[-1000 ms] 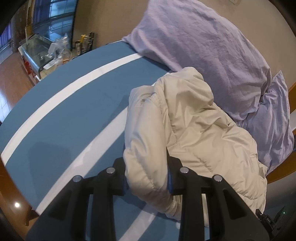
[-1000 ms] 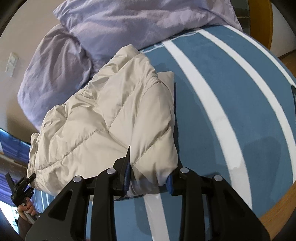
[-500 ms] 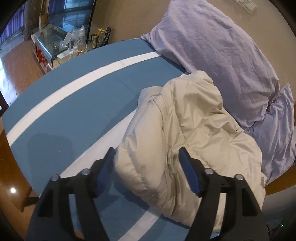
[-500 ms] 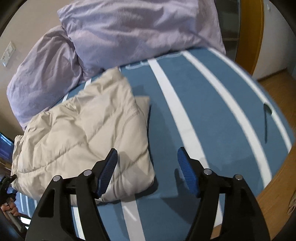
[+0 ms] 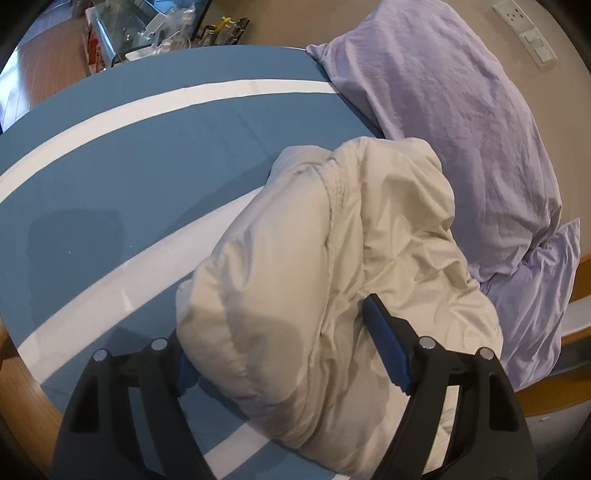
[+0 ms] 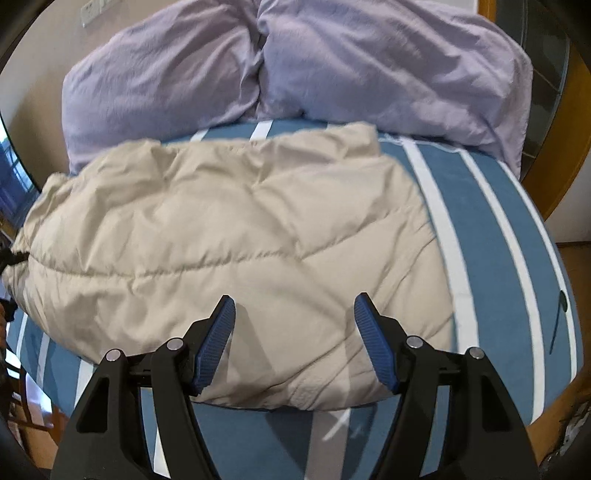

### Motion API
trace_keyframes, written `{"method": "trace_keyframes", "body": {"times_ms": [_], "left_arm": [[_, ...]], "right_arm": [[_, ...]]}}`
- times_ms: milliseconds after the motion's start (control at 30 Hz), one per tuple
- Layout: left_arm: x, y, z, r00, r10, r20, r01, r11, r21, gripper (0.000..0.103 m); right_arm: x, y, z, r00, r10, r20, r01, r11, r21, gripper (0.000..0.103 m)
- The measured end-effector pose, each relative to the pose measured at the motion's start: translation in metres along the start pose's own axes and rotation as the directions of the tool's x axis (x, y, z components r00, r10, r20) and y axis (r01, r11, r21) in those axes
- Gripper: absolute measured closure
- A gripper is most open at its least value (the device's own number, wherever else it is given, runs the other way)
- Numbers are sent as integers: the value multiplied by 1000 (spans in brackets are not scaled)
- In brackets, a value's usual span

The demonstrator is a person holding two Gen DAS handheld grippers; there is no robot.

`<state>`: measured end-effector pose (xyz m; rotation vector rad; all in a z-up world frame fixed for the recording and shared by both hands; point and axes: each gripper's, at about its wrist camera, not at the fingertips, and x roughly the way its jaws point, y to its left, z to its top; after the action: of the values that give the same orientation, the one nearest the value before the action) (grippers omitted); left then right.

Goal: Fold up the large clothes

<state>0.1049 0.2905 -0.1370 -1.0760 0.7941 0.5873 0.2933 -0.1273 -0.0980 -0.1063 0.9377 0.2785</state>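
Observation:
A cream puffer jacket (image 6: 229, 229) lies folded in a thick bundle on the blue bed cover with white stripes (image 6: 491, 236). It also shows in the left wrist view (image 5: 332, 258). My left gripper (image 5: 280, 343) is open, its blue-padded jaws spread on either side of the jacket's near end; the left pad is mostly hidden behind the fabric. My right gripper (image 6: 295, 332) is open and empty, hovering just above the jacket's near edge without holding it.
Two lilac pillows (image 6: 280, 62) lie against the wall behind the jacket, also in the left wrist view (image 5: 461, 122). A glass-topped stand with bottles (image 5: 162, 22) is beyond the bed's far side. The wooden bed frame (image 5: 22, 391) edges the mattress.
Both grippers have opened and let go of the jacket, which now lies on the bed. The right gripper has pulled back and swung to face the jacket squarely.

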Motion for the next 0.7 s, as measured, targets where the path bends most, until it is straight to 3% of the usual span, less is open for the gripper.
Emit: {"method": "trace_keyframes", "body": {"times_ms": [133,233,400,600,700], "left_arm": [[0,-2,1,1000,-1,9,1,1000,-14,30],[0,-3,1,1000,-3,19,3,1000,-24,40],[-8,-11,1,998,-45,39,46,999,-13,70],[-38,-42,2,986,-149,74,146,988,38,77],[-60,-75,-4,967,-238,86,229,968,105,78]], "right_arm": [[7,1,-6,1000,-4,-15,4,1000,1,34],[12,4,-9,1000,-19,-22,18,1000,-15,31],[20,11,-15,998,-51,-22,50,998,-46,28],[24,9,-15,999,-44,-27,43,998,-52,28],[26,8,-15,999,-37,-28,36,998,-52,28]]}}
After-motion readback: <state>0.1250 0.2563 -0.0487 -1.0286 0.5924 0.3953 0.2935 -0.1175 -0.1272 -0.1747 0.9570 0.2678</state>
